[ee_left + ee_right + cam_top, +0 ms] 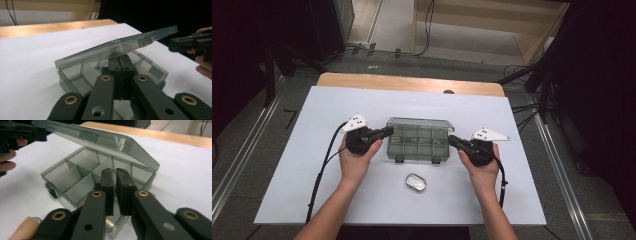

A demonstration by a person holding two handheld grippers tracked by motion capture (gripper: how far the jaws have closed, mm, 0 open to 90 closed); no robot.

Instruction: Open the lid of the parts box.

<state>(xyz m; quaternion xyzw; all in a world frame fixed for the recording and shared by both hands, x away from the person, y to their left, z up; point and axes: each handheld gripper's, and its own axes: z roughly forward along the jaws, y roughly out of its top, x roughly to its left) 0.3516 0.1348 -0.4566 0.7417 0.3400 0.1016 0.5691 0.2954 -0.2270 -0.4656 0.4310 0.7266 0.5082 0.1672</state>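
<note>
A smoky clear compartment box lies in the middle of the white sheet, and its hinged lid is tilted up at the front. My left gripper sits at the box's left end. Its jaws are shut, with the tips tucked under the raised lid. My right gripper is at the box's right end. Its jaws stand a narrow slit apart with nothing between them, just below the lid's edge. The box's dividers show empty cells.
A small oval metal tin lies on the white sheet just in front of the box, between my hands. The wooden table edge runs along the back. Cables trail from both grippers toward the near edge.
</note>
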